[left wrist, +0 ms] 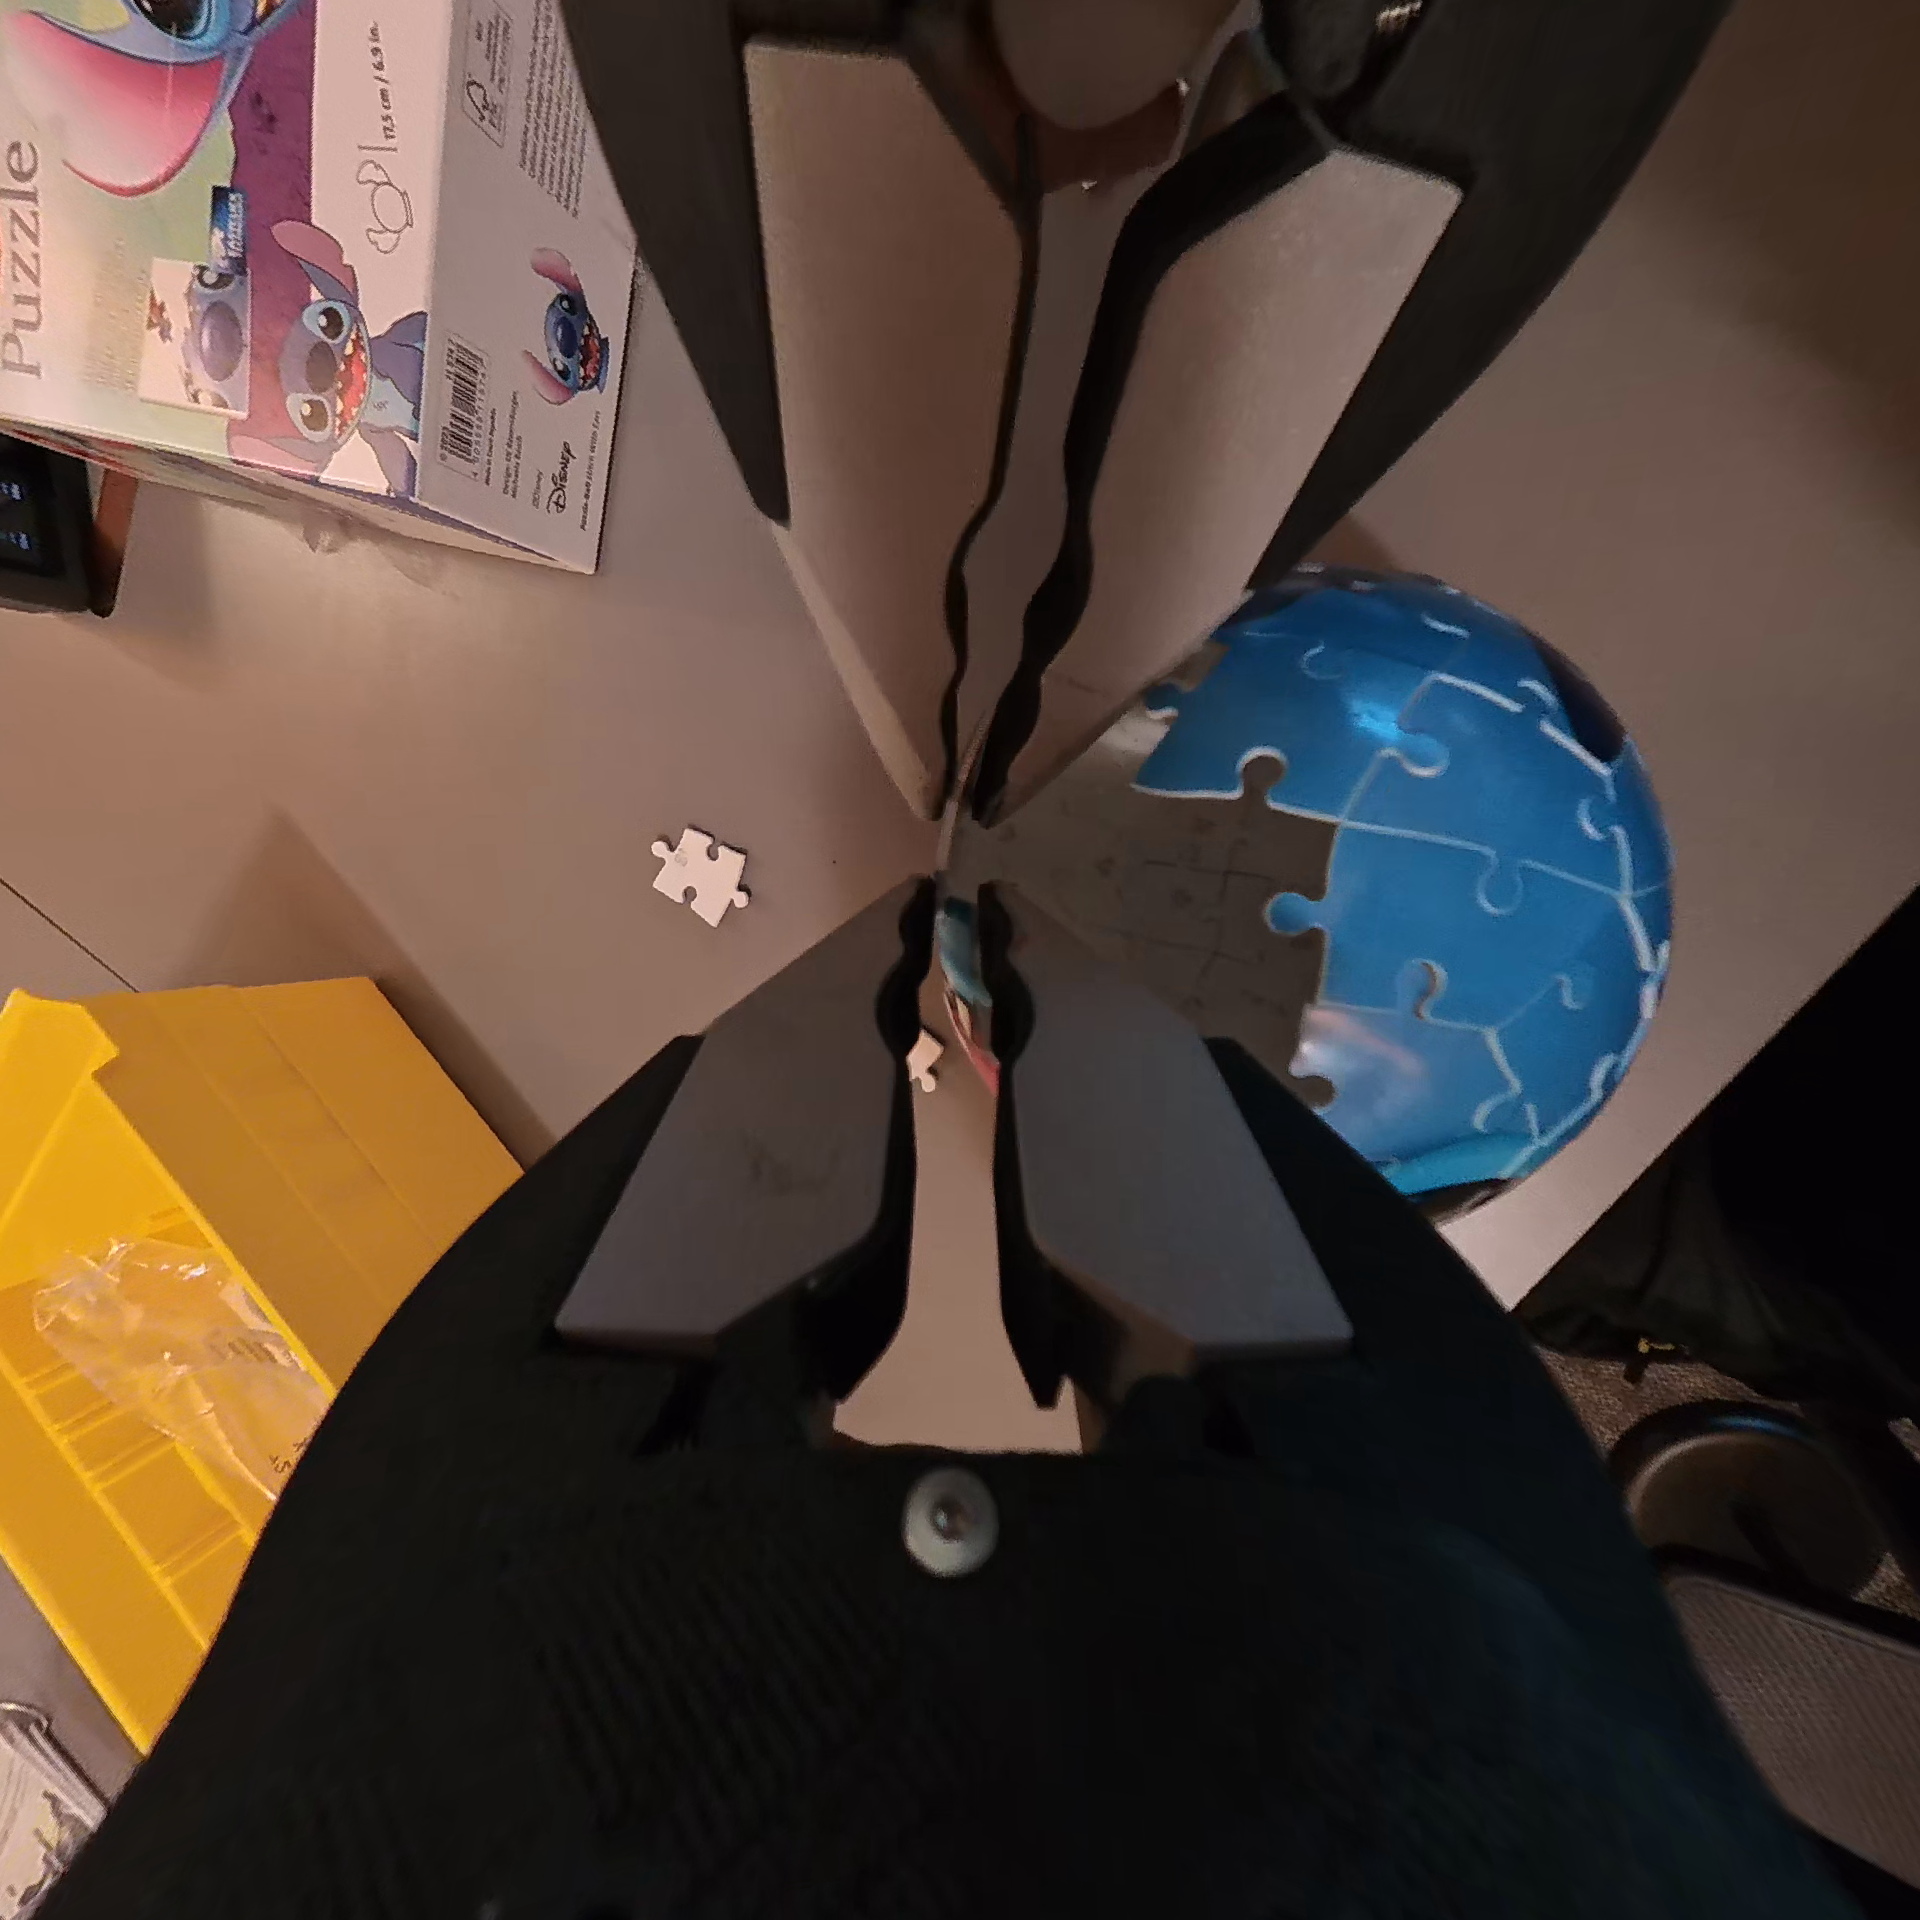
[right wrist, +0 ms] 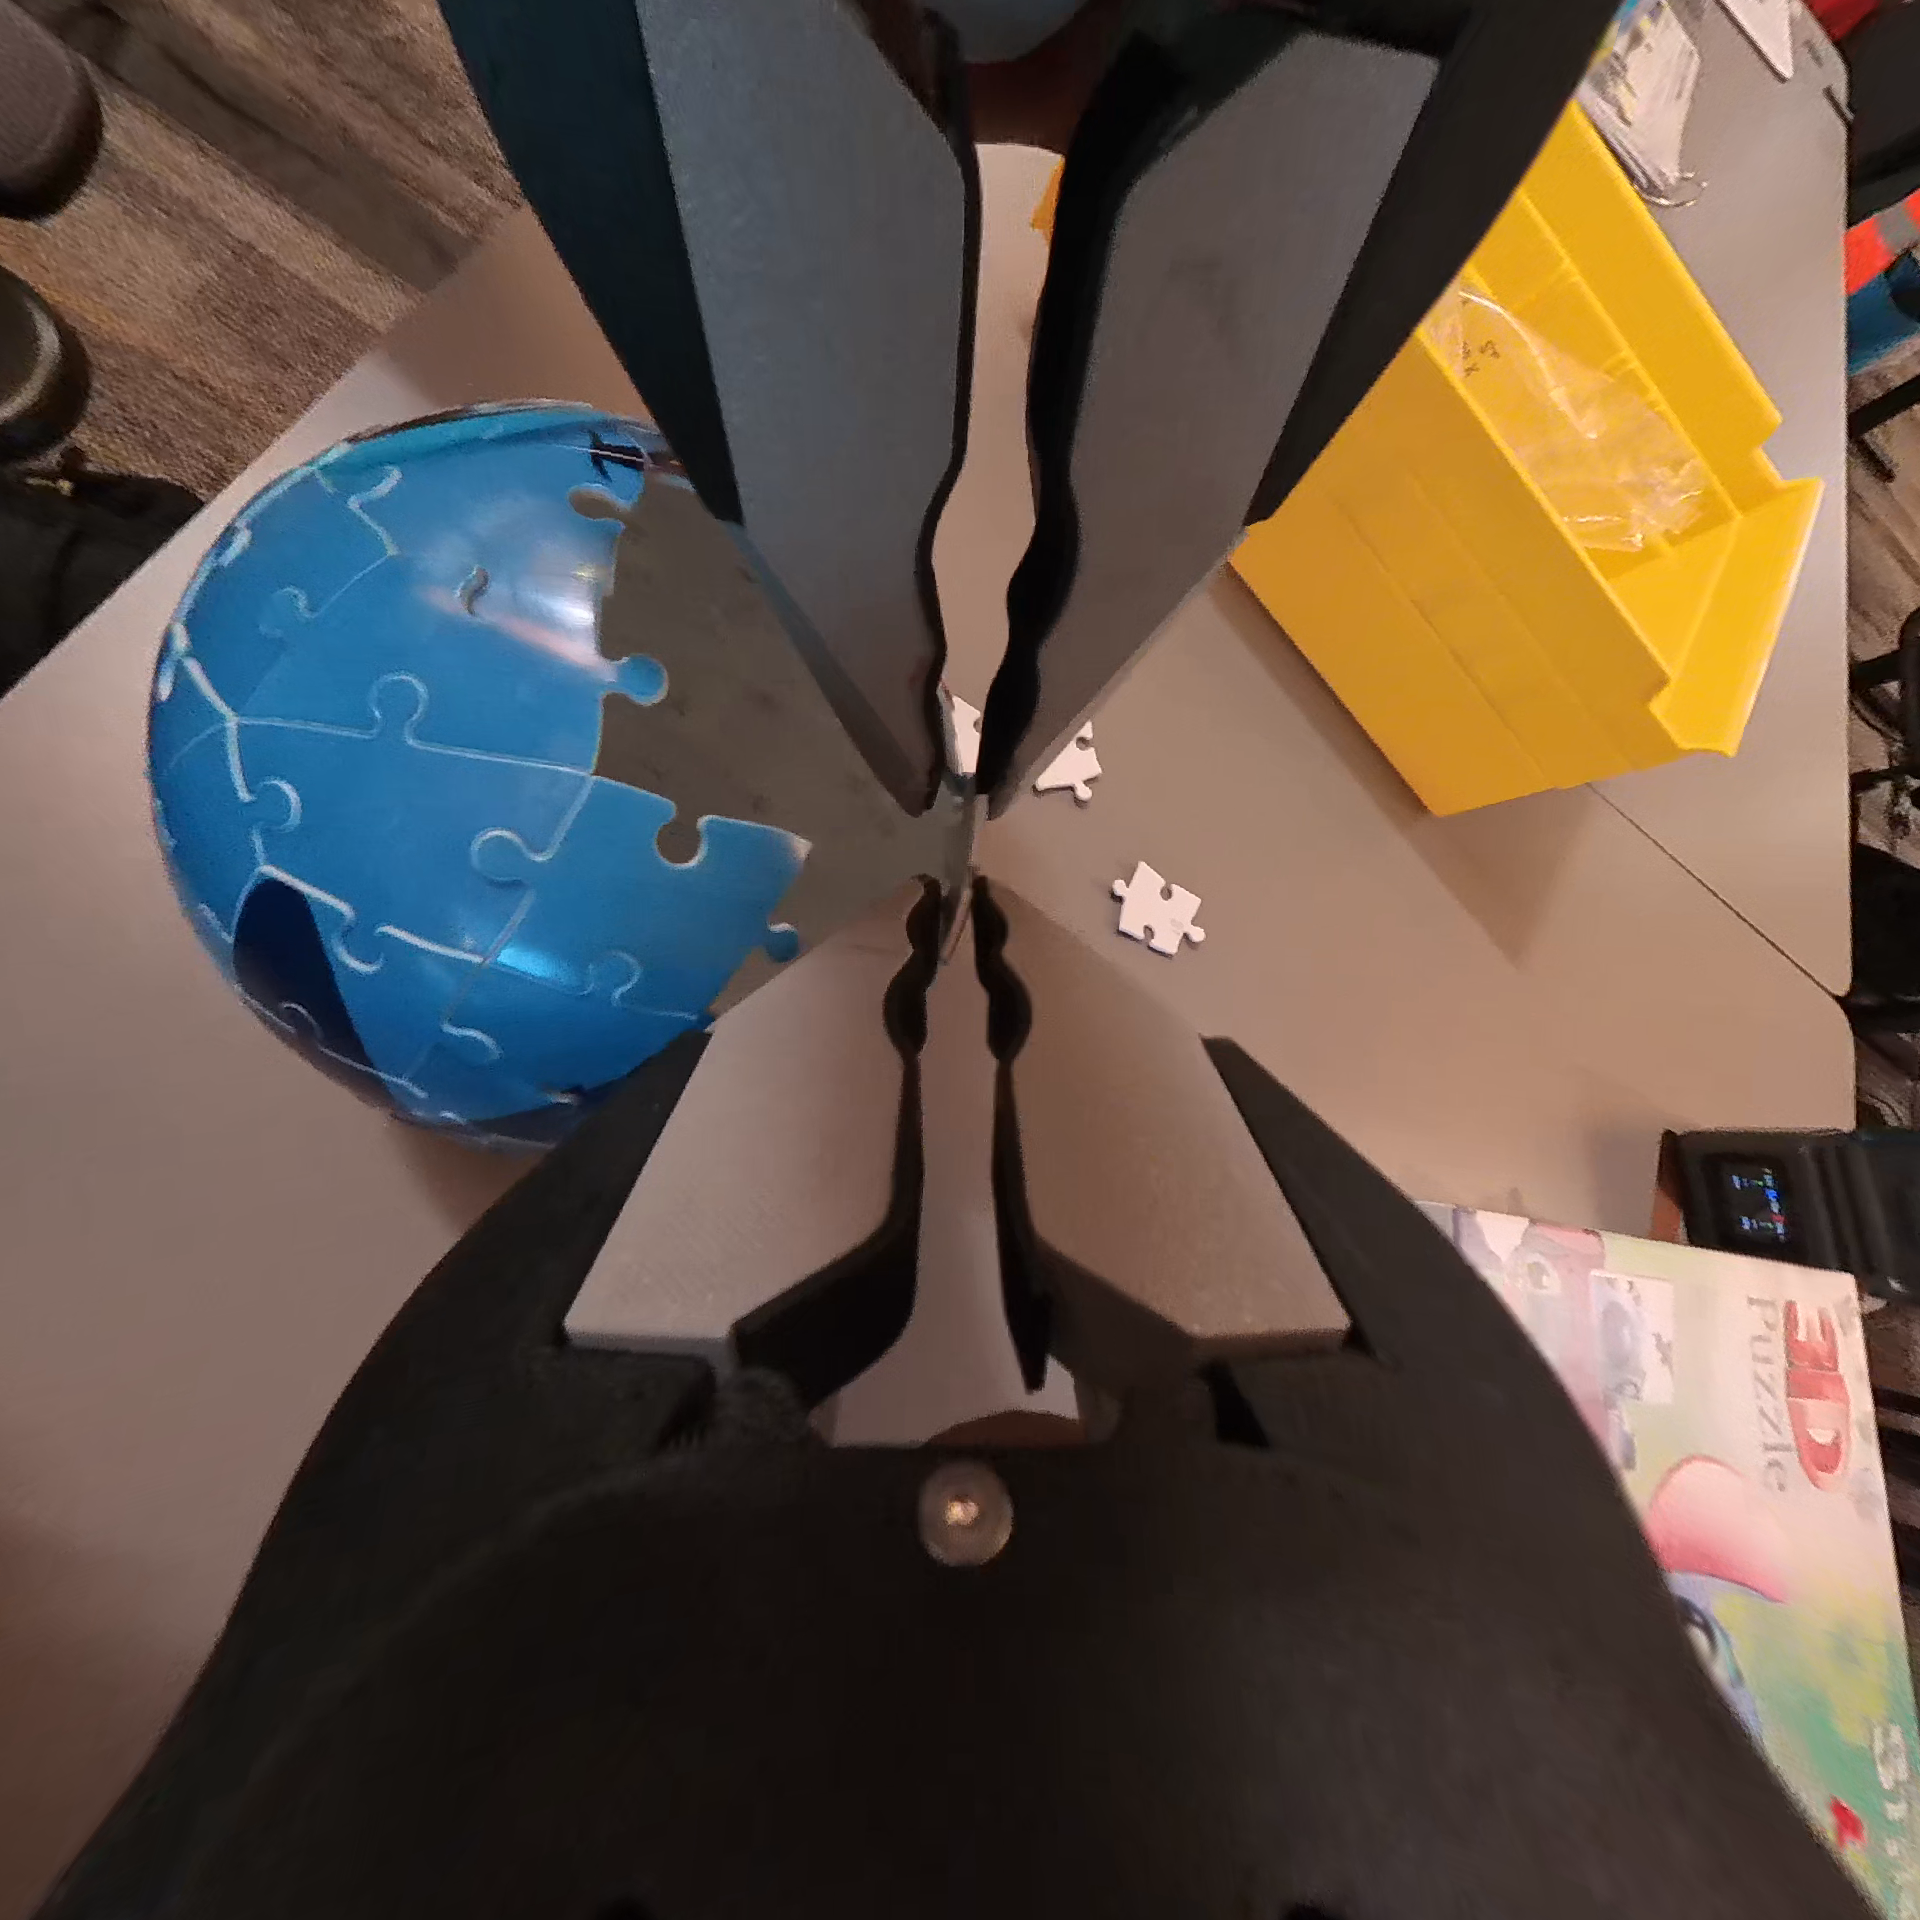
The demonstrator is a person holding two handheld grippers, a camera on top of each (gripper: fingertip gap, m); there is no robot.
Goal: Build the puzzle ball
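The blue puzzle ball (left wrist: 1475, 862) lies on the grey table with a wide gap that shows its grey inside; it also shows in the right wrist view (right wrist: 395, 790). My left gripper (left wrist: 951, 920) and right gripper (right wrist: 951, 906) meet tip to tip above the table beside the ball. A thin puzzle piece (left wrist: 961, 997) with blue and pink print sits between the left fingers, and its edge (right wrist: 958, 847) runs between both pairs of tips. Both grippers are shut on it. The right gripper (left wrist: 961, 808) comes in from the top of the left view.
Loose white pieces (left wrist: 701, 875) (right wrist: 1158, 914) (right wrist: 1070, 771) lie face down on the table. A yellow bin (left wrist: 208, 1143) (right wrist: 1507, 582) holds a clear bag. The puzzle box (left wrist: 312, 260) (right wrist: 1714, 1507) and a black device (right wrist: 1766, 1210) are nearby. The table edge runs just behind the ball. Less than 4 cm separates the two grippers' tips.
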